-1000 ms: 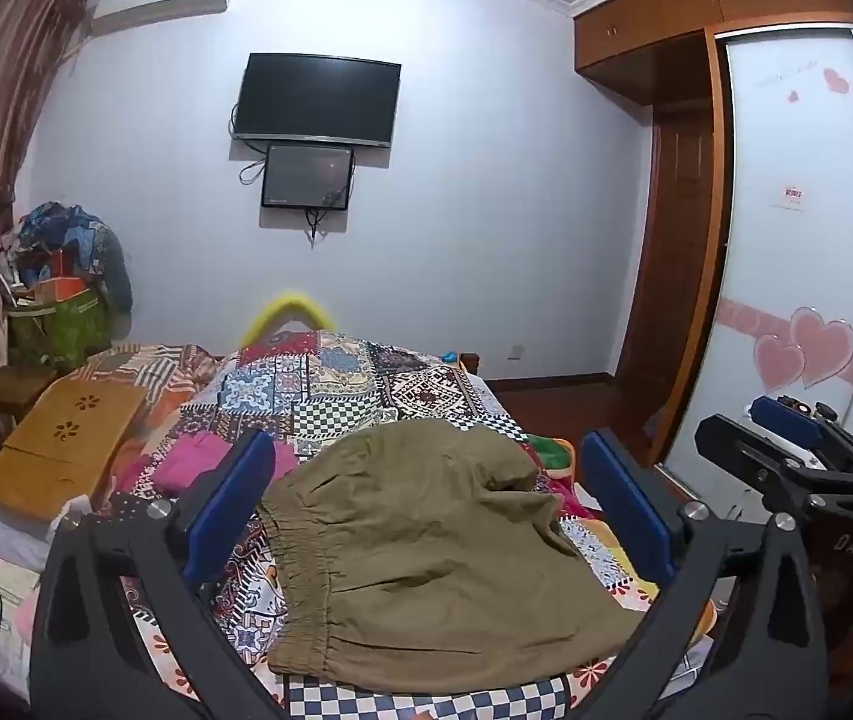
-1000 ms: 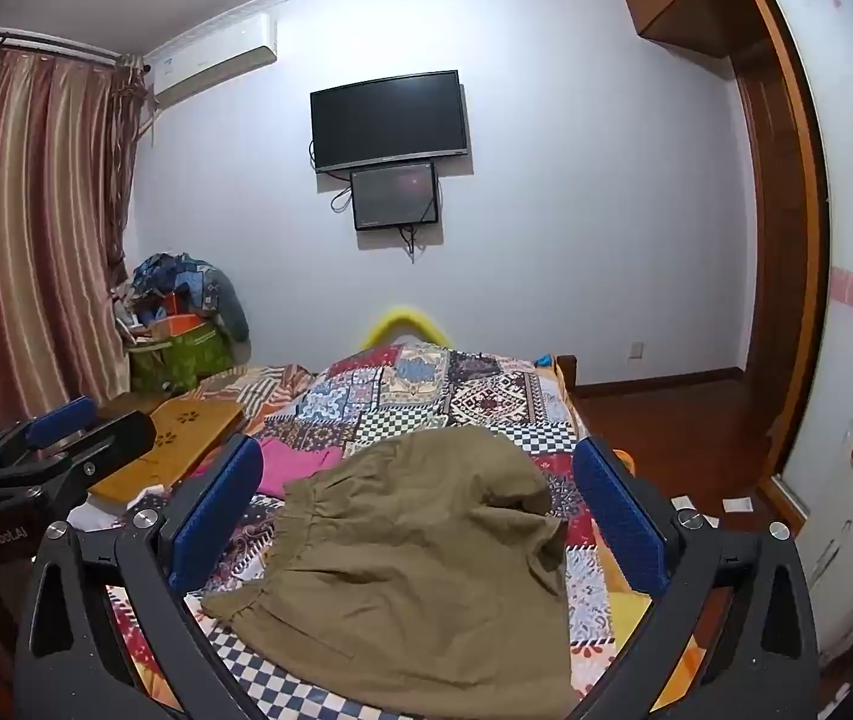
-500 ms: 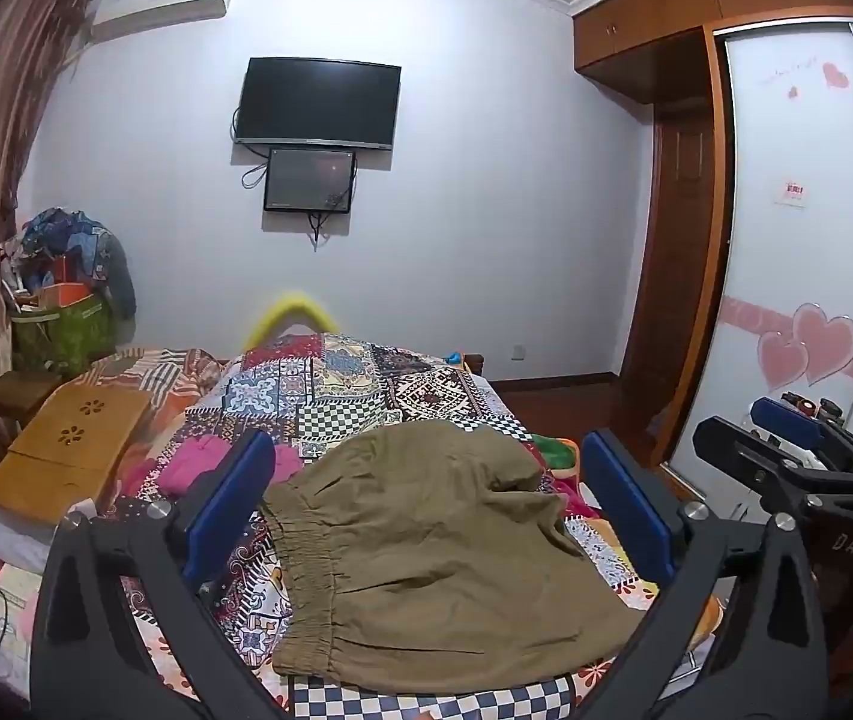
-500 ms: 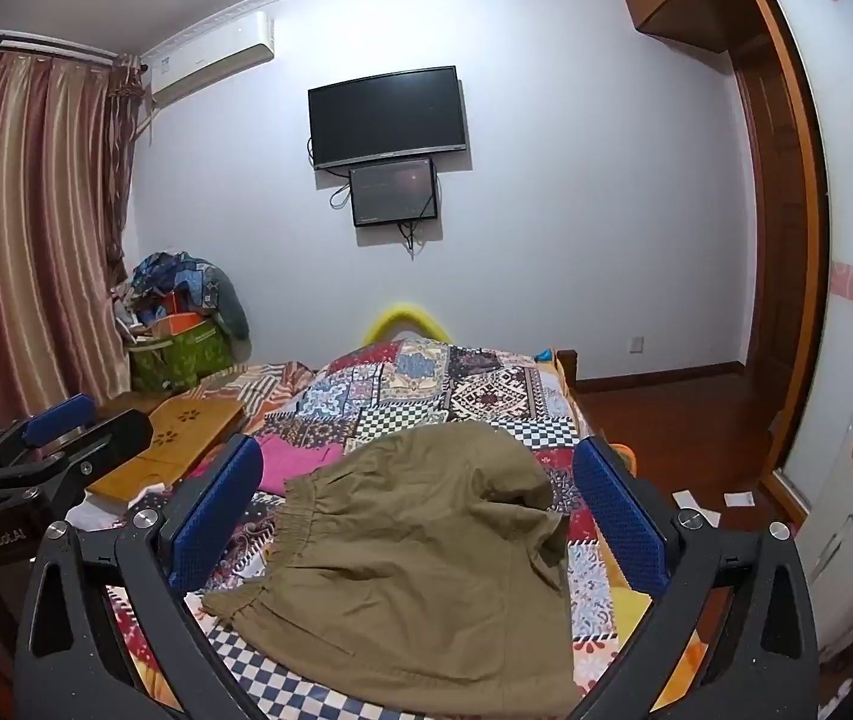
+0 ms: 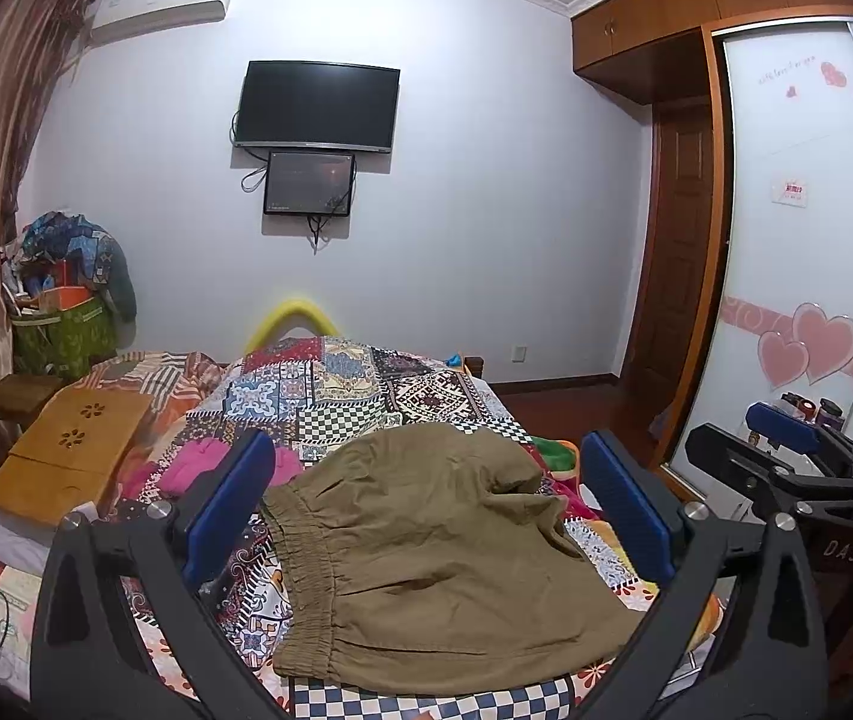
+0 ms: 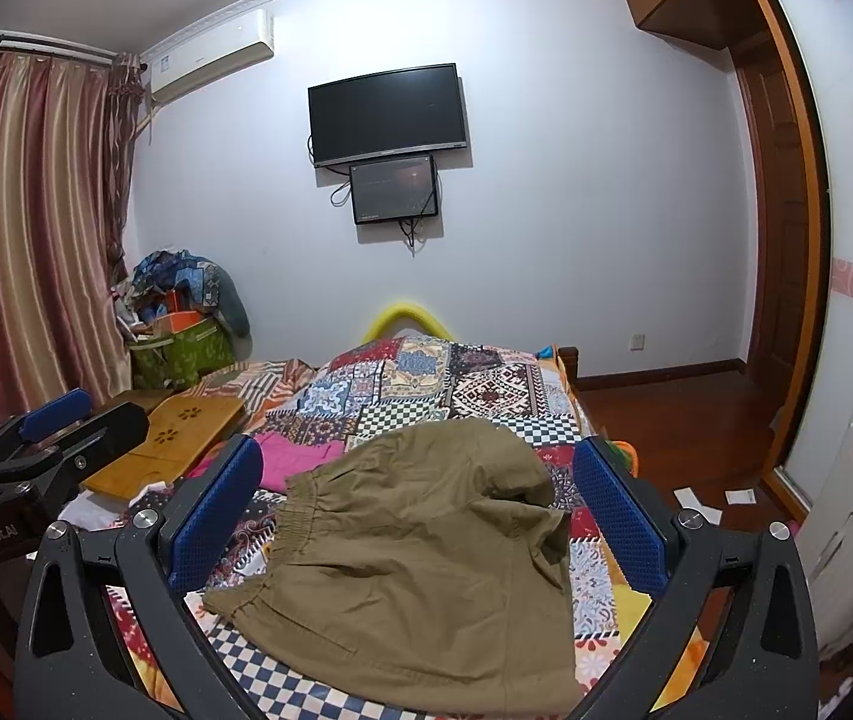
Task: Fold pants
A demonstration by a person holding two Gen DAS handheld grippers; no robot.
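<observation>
Olive-brown pants (image 5: 426,564) lie folded over on the patchwork bed cover (image 5: 360,384), elastic waistband to the left. In the left wrist view my left gripper (image 5: 426,510) hangs above and in front of them, open, its blue pads (image 5: 228,504) wide apart with nothing between them. In the right wrist view the same pants (image 6: 420,564) lie below my right gripper (image 6: 420,510), which is also open and empty. Each gripper shows in the other's view: the right one (image 5: 786,456) at the right edge, the left one (image 6: 36,444) at the left edge.
A pink garment (image 6: 300,456) lies left of the pants. A wooden lap tray (image 5: 66,456) rests on the bed's left side. A cluttered green bin (image 6: 180,348) stands by the curtain. Wardrobe doors (image 5: 798,252) and wooden floor (image 6: 684,414) are to the right. A TV (image 5: 318,105) hangs on the far wall.
Both views have shifted only slightly; the pants and the open grippers stay as they were.
</observation>
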